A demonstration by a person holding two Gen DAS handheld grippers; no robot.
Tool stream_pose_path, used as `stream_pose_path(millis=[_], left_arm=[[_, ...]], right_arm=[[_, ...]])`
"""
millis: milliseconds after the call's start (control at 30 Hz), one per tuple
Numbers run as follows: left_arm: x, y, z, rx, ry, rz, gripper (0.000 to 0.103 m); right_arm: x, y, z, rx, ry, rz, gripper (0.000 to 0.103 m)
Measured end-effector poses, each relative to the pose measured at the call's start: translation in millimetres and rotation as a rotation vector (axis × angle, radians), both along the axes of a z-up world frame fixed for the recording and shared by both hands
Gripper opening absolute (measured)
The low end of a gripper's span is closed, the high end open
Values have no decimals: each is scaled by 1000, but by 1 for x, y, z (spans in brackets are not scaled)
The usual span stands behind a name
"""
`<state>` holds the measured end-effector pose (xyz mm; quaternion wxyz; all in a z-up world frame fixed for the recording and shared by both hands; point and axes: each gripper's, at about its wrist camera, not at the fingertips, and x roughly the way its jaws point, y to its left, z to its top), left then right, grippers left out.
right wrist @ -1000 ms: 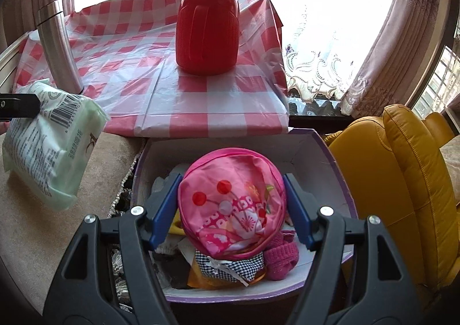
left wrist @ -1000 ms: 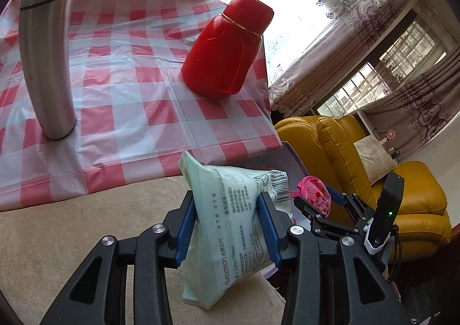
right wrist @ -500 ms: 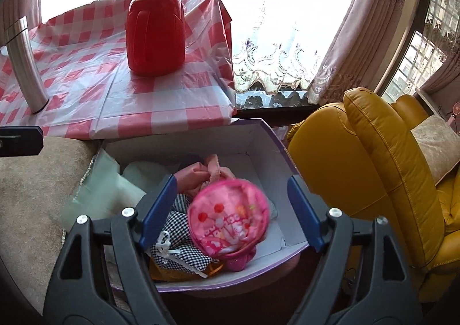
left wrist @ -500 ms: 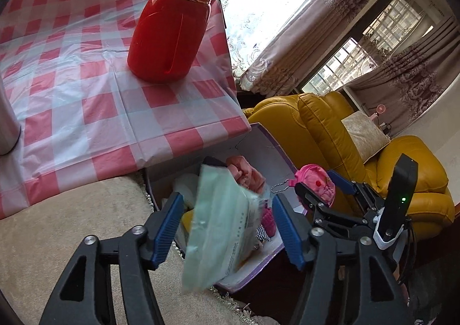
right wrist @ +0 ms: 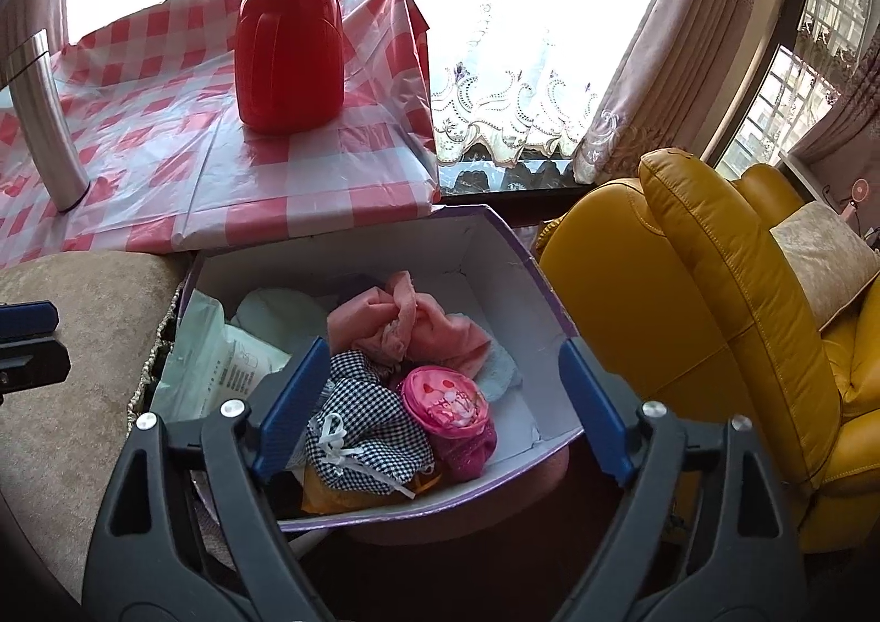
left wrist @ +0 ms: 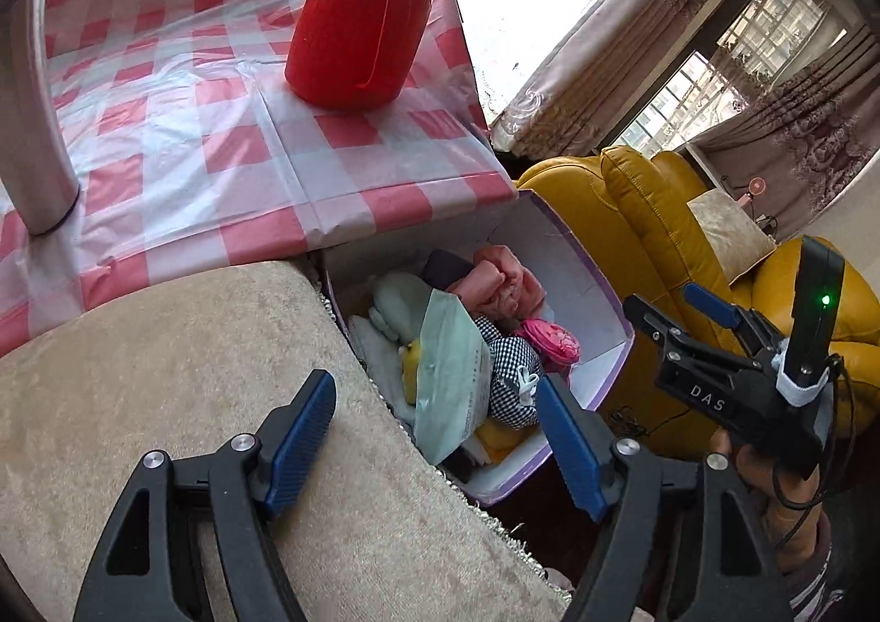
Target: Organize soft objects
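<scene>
A purple-rimmed white box (right wrist: pixel 511 286) holds soft things: a pale green tissue pack (left wrist: pixel 451 374) leaning at its left side, also in the right wrist view (right wrist: pixel 220 358), a pink pouch (right wrist: pixel 445 405), a checked cloth bag (right wrist: pixel 368 429) and a pink cloth (right wrist: pixel 418 325). My left gripper (left wrist: pixel 440 446) is open and empty above the box's near edge. My right gripper (right wrist: pixel 440 407) is open and empty above the box; it also shows in the left wrist view (left wrist: pixel 698 325).
A red thermos (right wrist: pixel 289 39) and a steel flask (right wrist: pixel 47 127) stand on the red-checked tablecloth (left wrist: pixel 165 127) behind the box. A beige cushion (left wrist: pixel 192 402) lies to the left, a yellow leather armchair (right wrist: pixel 715 319) to the right.
My left gripper opened and let go of the tissue pack, which dropped into the box. My right gripper opened and released the pink pouch into the box, then drew back.
</scene>
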<state>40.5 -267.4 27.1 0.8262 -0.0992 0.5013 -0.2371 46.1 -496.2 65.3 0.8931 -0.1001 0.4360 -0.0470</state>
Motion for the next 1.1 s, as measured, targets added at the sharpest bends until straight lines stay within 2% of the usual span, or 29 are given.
stream_pose_path(millis=[300,600,767,1100], left_arm=[[-15,-2,2,46,-41,-23,82],[-18,-2,1,15,-36,1,89],[-17,1,0,-12,-29,20,90],[-18,-2,-2,9,-36,21,90]], right_arm=[[-12,4,1,-19,10,-17,88],[-22,7,-1,2,21,-24,89],[-22,7,-2,1,25,-21,89],[-22,6,-3,1,26,-24,89]])
